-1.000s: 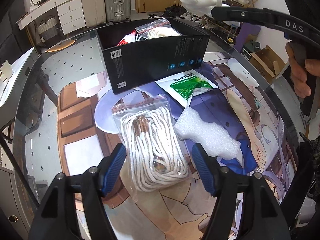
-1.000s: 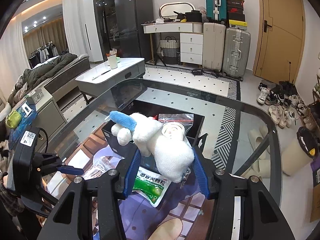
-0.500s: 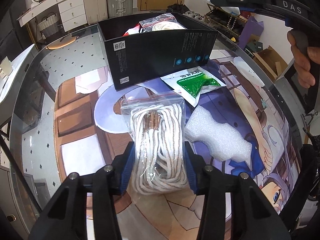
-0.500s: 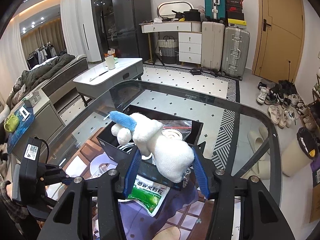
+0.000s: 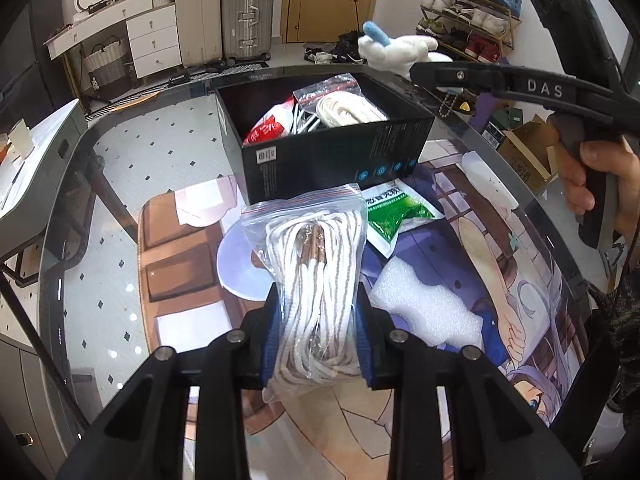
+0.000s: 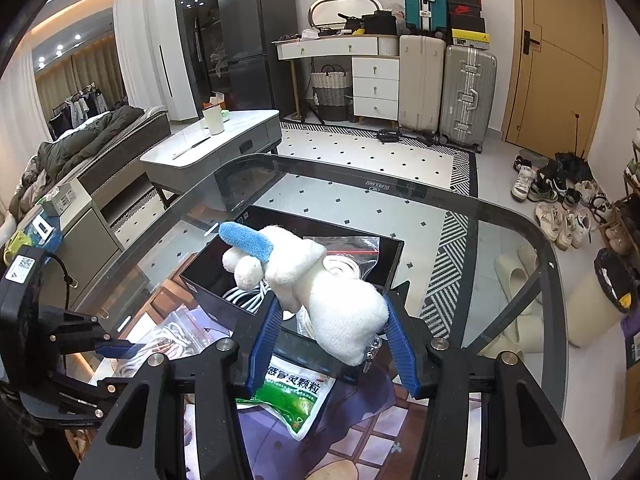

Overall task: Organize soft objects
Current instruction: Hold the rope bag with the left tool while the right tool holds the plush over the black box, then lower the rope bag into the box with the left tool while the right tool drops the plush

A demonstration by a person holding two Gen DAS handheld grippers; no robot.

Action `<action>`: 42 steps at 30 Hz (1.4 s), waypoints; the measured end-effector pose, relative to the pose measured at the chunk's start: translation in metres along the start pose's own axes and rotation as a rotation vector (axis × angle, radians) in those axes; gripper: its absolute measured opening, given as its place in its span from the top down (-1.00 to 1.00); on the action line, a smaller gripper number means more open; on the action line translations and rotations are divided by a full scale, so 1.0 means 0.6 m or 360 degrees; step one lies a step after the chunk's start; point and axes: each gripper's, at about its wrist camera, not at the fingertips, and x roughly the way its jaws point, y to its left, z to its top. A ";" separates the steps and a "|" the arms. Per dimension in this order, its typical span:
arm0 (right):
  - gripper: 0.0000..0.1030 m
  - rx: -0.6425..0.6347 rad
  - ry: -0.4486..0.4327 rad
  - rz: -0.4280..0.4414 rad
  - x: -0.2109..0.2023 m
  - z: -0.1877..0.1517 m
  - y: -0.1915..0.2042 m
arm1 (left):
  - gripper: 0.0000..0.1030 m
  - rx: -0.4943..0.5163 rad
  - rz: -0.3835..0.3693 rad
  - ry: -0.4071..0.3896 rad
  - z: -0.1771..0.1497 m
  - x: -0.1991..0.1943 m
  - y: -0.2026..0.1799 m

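My left gripper [image 5: 318, 336] is shut on a clear zip bag of white rope [image 5: 316, 272] and holds it lifted above the printed mat, short of the black box [image 5: 332, 156]. My right gripper [image 6: 330, 342] is shut on a white plush toy with a blue ear [image 6: 316, 288], held in the air above the near right side of the black box [image 6: 288, 276]. The plush also shows in the left wrist view [image 5: 396, 50]. The box holds another rope bag [image 5: 344, 106] and a red-and-white packet [image 5: 268, 130].
A green-and-white sachet [image 5: 396, 212] and a white foam piece [image 5: 428, 308] lie on the mat right of the rope bag. The glass table edge [image 6: 556, 280] curves round at the far side. Suitcases, drawers and shoes stand on the floor beyond.
My left gripper closed on the rope bag and lifted it toward the box. My right gripper with the plush moved a little further over the box.
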 end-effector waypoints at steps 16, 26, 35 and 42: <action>0.00 -0.0023 0.0045 0.0010 0.028 0.019 -0.003 | 0.41 0.0042 0.0002 -0.0131 0.074 -0.041 0.002; 0.00 -0.0028 0.0066 0.0014 0.042 0.024 -0.009 | 0.41 0.0050 0.0001 -0.0158 0.111 -0.034 0.003; 0.00 -0.0027 0.0098 0.0014 0.072 0.028 -0.020 | 0.41 0.0045 -0.0002 -0.0164 0.148 -0.015 0.015; 0.00 -0.0038 0.0138 0.0021 0.097 0.028 -0.027 | 0.41 0.0027 -0.0004 -0.0134 0.170 0.013 0.023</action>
